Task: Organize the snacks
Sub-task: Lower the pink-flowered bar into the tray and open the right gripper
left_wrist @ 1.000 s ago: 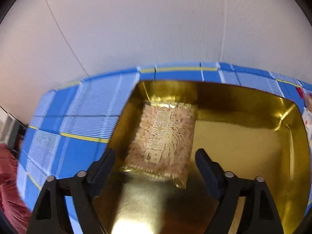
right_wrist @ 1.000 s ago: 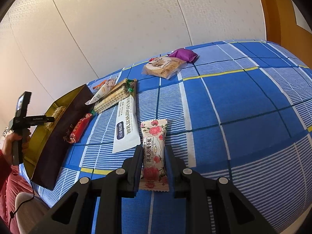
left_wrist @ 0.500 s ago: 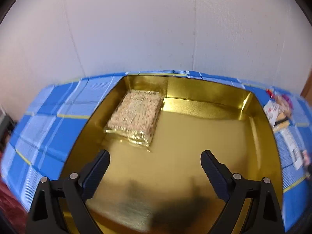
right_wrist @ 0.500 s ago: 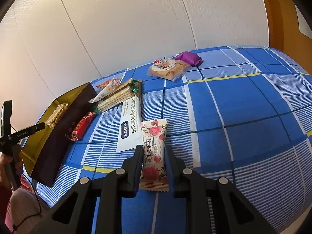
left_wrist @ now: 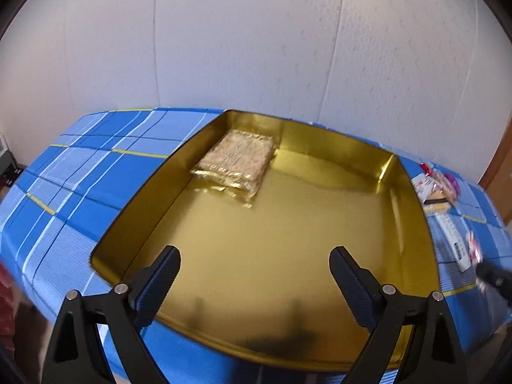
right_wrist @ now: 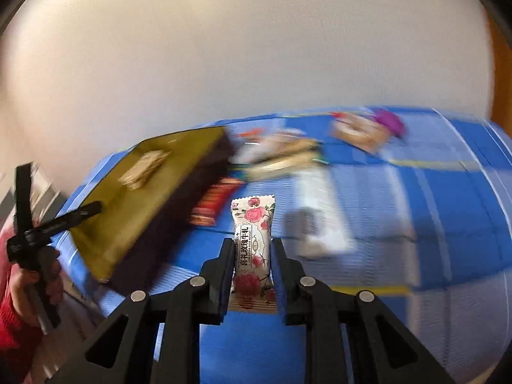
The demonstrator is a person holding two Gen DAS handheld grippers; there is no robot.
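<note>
A gold-lined box lies on the blue checked cloth, with one clear pack of puffed grain snack in its far left corner. My left gripper hangs open over the box's near edge, nothing between its fingers. In the right wrist view my right gripper is shut on a white rose-print candy pack, lifted off the cloth. The same box shows at the left there, with the left gripper held by a hand in a red sleeve.
Loose snacks lie on the cloth right of the box: a red pack, a long white pack, cracker packs, a bread pack and a purple pouch. A white wall stands behind. A wooden door frame is at the far right.
My left gripper drew back from the grain snack, which stays in the box. My right gripper lifted the rose candy pack off the cloth and swung toward the box.
</note>
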